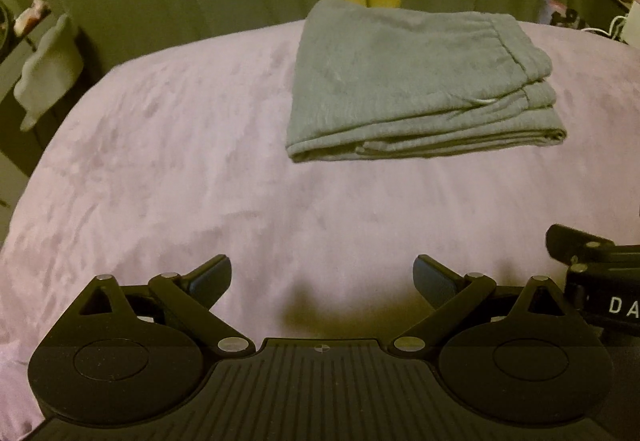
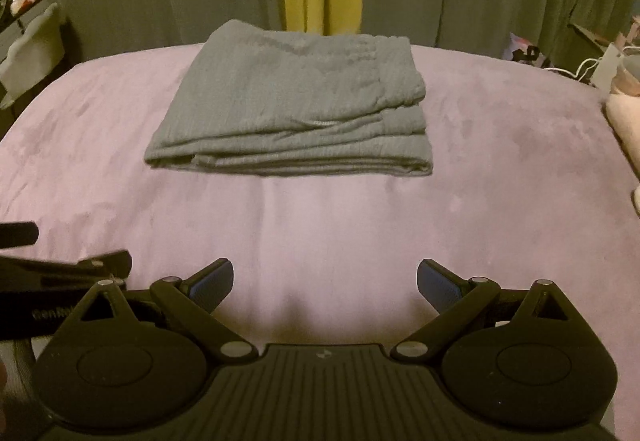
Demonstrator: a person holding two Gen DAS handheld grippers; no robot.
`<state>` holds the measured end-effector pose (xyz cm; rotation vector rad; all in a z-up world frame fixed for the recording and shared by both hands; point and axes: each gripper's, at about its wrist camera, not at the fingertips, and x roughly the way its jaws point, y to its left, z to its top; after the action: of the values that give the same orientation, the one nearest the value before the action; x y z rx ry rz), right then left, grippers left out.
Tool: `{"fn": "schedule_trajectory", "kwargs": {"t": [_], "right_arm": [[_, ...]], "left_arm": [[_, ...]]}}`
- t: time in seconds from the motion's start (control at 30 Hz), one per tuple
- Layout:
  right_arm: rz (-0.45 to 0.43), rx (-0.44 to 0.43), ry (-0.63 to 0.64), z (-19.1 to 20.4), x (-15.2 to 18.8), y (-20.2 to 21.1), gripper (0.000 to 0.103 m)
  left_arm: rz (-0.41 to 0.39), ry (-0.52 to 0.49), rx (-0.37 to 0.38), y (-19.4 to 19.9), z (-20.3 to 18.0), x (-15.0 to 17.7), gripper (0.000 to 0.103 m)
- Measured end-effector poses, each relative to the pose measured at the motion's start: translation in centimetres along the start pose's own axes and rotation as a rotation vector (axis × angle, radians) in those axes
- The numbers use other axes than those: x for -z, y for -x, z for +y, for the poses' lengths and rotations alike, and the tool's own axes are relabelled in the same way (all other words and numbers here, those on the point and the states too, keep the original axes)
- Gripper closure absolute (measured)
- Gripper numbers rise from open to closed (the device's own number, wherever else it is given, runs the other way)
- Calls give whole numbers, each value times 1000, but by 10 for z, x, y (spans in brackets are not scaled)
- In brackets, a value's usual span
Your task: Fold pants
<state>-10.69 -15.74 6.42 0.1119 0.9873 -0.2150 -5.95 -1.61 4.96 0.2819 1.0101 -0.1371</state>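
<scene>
As the grey pants lie folded near the bed's far edge, both the left gripper and right gripper hang spread and empty; folding seems finished.

Cut off at the left wrist view's right edge: the right gripper, lettering readable only as "DA". Likewise clipped at the right wrist view's left edge: the left gripper, its print too blurred to read. Too small and dim to identify: shelf clutter and corded items.
</scene>
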Motion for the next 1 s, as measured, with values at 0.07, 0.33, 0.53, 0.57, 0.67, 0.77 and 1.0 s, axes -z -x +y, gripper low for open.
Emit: {"fn": "schedule_trajectory", "kwargs": {"t": [0.07,0.33,0.53,0.57,0.67,0.77,1.0], "right_arm": [[6,19,6,1,-9,1,4],[17,49,19,5,-46,5,4],[35,54,-27,4,-51,1,4],[35,55,-37,2,-50,0,4],[38,42,-54,-2,-47,-1,4],[49,33,-77,-8,-43,-2,4],[55,50,-98,-15,-38,-3,4]], "left_arm": [[11,17,10,1,2,-9,3],[-2,44,-14,16,11,-45,3],[73,72,-1,6,11,-55,3],[80,73,2,5,10,-55,3],[90,78,23,1,8,-51,3],[95,86,54,1,9,-48,3],[68,50,33,6,5,-45,3]]}}
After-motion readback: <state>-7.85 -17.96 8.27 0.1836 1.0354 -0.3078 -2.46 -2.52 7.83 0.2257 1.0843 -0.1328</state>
